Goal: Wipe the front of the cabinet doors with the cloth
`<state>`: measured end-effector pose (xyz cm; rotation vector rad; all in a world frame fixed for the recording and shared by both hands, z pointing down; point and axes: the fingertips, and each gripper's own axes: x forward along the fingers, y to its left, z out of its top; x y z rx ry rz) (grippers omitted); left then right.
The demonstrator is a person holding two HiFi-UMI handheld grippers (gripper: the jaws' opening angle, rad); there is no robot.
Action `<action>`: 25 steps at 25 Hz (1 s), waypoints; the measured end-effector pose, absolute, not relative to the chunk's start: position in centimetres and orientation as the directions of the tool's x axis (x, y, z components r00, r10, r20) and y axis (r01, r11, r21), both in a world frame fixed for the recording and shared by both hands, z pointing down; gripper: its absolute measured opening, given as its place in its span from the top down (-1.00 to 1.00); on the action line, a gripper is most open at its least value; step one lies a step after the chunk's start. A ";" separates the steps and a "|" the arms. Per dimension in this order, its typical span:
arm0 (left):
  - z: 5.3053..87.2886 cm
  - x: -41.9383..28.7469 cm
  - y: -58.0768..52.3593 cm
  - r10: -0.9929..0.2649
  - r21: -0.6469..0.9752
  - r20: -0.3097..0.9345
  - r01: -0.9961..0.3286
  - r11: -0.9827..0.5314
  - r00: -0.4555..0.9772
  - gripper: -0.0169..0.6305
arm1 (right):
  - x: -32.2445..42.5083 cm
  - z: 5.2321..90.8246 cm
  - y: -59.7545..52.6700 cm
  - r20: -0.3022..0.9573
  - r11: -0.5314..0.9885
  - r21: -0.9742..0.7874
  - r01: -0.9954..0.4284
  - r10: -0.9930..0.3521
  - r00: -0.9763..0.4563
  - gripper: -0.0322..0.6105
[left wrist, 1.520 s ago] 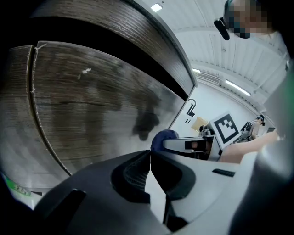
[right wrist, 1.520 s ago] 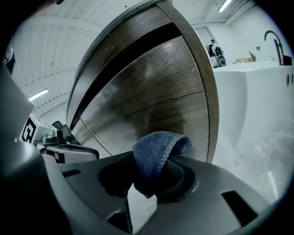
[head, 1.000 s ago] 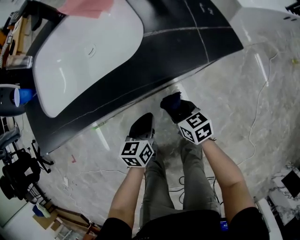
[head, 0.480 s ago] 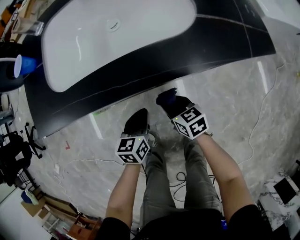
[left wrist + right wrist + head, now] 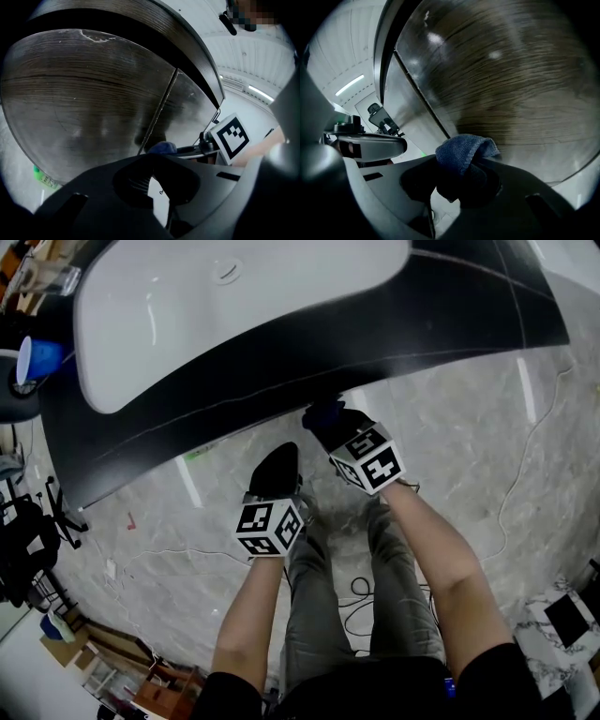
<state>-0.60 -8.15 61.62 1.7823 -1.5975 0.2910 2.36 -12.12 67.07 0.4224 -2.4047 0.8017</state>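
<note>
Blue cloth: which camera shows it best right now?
The right gripper view: the cloth sits centre frame, bunched between the right gripper's jaws in front of the cabinet door. The left gripper view shows only a small blue edge beyond its own jaws; the head view shows just a dark blue patch at that gripper's tip.

head view: steeply down on countertop | left gripper view + right gripper view: close to cabinet doors, sharing seam

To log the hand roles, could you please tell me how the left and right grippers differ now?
The right gripper is shut on the blue cloth; the left gripper is shut on nothing. The right gripper sits nearer the cabinet door than the left gripper. Both carry marker cubes.
</note>
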 end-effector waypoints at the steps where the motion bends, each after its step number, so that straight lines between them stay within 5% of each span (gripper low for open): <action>1: 61.7 -0.4 -8.4 -0.774 0.354 0.597 -0.935 0.019 0.211 0.92 | 2.5 67.3 -12.3 0.604 0.772 -0.447 -0.452 -0.112 -0.789 0.55; 25: 62.0 12.8 -14.7 -0.734 0.363 0.591 -0.923 -0.129 0.335 0.92 | 20.9 67.3 -22.7 0.630 0.693 -0.371 -0.618 -0.301 -0.715 0.55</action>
